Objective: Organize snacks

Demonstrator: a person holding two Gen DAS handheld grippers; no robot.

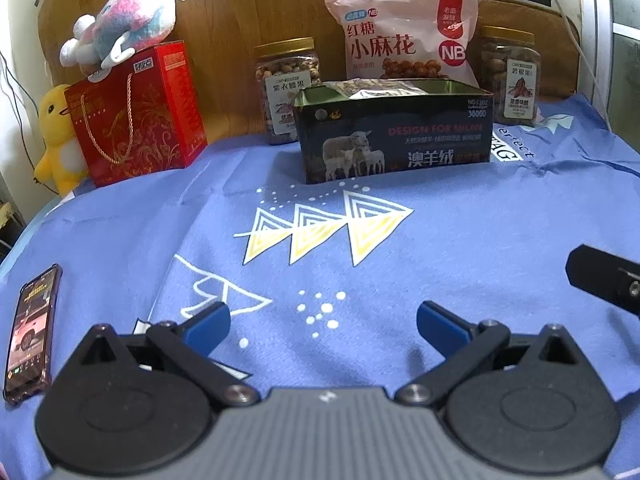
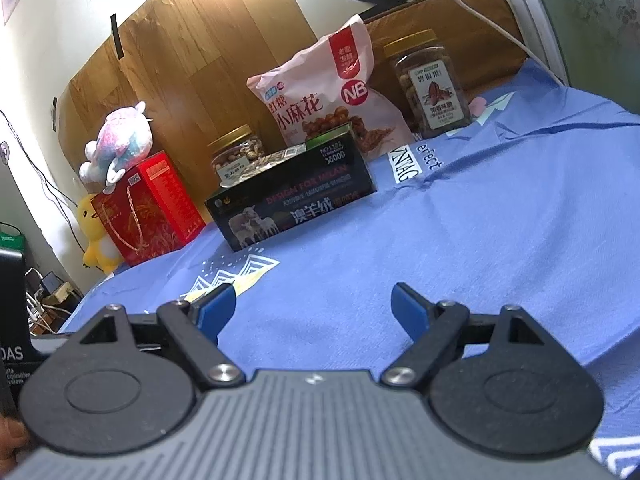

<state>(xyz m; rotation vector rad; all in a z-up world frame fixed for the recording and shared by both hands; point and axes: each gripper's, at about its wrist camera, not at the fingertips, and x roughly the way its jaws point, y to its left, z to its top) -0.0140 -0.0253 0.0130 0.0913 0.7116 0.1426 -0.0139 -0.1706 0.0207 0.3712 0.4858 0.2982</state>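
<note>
A dark open box (image 1: 394,136) (image 2: 292,196) with sheep printed on its side stands at the back of the blue cloth, with clear snack packets (image 1: 380,89) (image 2: 264,164) inside. Behind it a pink snack bag (image 1: 404,36) (image 2: 328,92) leans upright between two gold-lidded nut jars, one on the left (image 1: 287,88) (image 2: 236,152) and one on the right (image 1: 510,76) (image 2: 430,84). My left gripper (image 1: 323,326) is open and empty over the cloth, well short of the box. My right gripper (image 2: 312,312) is also open and empty.
A red gift box (image 1: 138,120) (image 2: 148,208) stands back left with a pink plush toy (image 1: 120,28) (image 2: 118,148) on top and a yellow duck plush (image 1: 58,136) (image 2: 96,232) beside it. A phone (image 1: 32,332) lies at the left edge. The blue cloth (image 1: 400,280) (image 2: 480,220) covers the table.
</note>
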